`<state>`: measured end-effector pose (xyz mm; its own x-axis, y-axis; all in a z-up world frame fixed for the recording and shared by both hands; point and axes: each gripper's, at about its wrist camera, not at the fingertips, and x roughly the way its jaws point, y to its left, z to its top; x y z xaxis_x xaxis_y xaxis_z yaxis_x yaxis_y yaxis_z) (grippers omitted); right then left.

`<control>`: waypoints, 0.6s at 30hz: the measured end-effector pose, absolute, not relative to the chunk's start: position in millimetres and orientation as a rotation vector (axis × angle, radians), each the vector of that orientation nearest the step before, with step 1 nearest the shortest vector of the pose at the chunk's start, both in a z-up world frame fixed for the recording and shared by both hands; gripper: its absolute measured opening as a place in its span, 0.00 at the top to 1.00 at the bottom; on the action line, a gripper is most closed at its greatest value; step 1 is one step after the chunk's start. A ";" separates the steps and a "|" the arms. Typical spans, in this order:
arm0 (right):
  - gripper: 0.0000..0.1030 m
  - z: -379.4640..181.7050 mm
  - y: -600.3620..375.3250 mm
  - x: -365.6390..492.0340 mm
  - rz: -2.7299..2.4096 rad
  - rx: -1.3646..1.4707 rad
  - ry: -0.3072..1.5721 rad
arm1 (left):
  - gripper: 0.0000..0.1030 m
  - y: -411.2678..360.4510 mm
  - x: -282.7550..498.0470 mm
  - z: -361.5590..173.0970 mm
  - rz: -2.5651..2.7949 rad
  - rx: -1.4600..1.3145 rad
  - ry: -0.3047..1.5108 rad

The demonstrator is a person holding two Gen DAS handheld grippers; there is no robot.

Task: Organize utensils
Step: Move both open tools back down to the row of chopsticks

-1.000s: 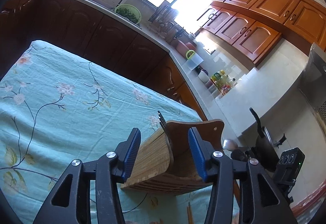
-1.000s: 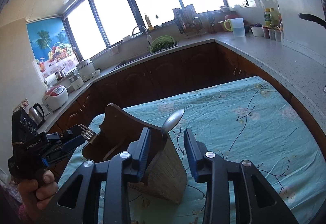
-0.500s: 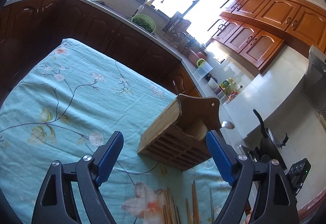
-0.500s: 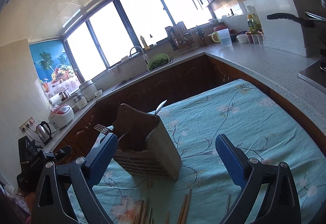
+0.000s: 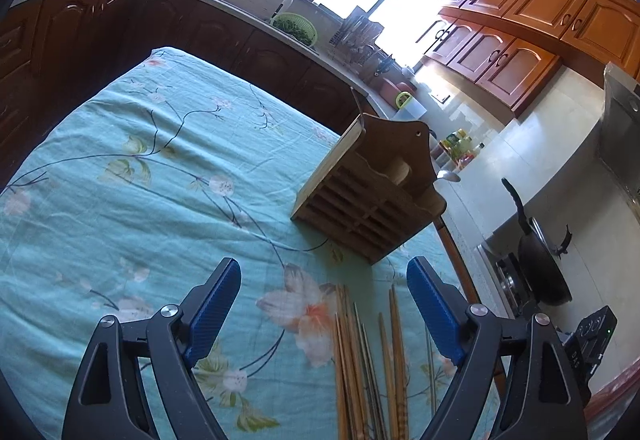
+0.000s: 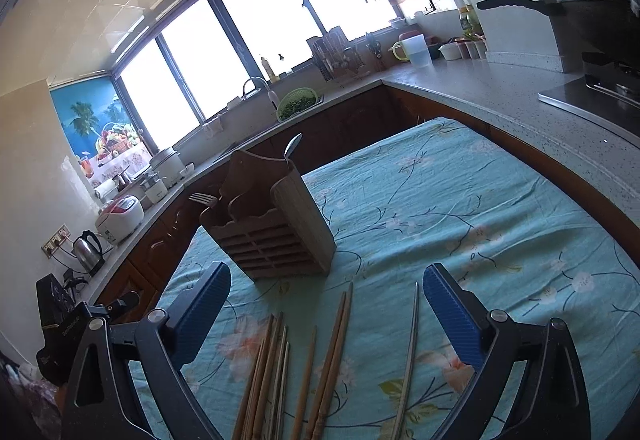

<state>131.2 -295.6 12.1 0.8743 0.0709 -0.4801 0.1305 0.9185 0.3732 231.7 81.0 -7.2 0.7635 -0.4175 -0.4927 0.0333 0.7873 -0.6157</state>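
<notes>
- Looking along the left wrist view, we see our left gripper (image 5: 324,304) spread wide and holding nothing, above the floral tablecloth (image 5: 120,199). The wooden utensil holder (image 5: 366,195) stands ahead of it, a spoon (image 5: 448,175) poking out; wooden chopsticks (image 5: 352,352) lie between the fingers.
- In the right wrist view, we find our right gripper (image 6: 326,308) equally wide apart and empty. The holder (image 6: 272,224) carries a fork (image 6: 202,197) and spoon (image 6: 294,145); chopsticks (image 6: 332,344) and one metal chopstick (image 6: 410,352) lie loose just before it.
</notes>
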 end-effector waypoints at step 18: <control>0.05 -19.9 -303.8 113.1 -0.070 0.377 0.600 | 0.18 44.4 218.8 -10.1 -0.254 -0.466 0.780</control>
